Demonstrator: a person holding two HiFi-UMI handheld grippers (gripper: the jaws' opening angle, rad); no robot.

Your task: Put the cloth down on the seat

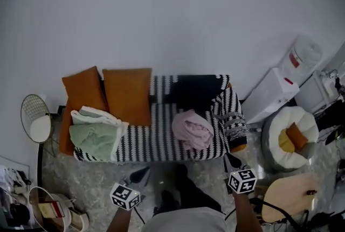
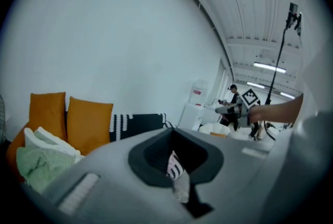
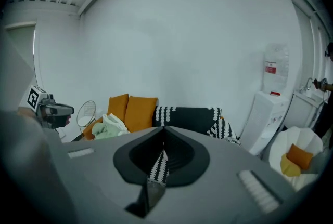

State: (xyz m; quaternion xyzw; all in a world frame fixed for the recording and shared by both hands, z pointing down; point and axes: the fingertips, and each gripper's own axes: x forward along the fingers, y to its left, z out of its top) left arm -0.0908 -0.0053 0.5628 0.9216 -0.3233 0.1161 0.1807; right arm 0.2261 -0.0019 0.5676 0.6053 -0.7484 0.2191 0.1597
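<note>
Pink cloth (image 1: pixel 192 128) lies (bunched) on striped seat (image 1: pixel 152 140)

Two orange cushions (image 1: pixel 128 95), one pink cloth (image 1: pixel 192 129), one green blanket (image 1: pixel 96 136) and one striped sofa (image 1: pixel 160 140).

A bare white wall (image 1: pixel 172 10) rises ahead of the jaws behind a black-and-white striped sofa (image 1: pixel 151 139) with two orange cushions (image 1: pixel 128 93). Grey marbled floor (image 1: pixel 91 177) lies below, with a water dispenser (image 1: pixel 275 93) and white pouf (image 1: pixel 291 156) to the right.

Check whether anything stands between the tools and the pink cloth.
Nothing visible does. The pink cloth lies on the striped seat; the left tool and right tool hang over the floor before it, both shut, holding nothing.
</note>
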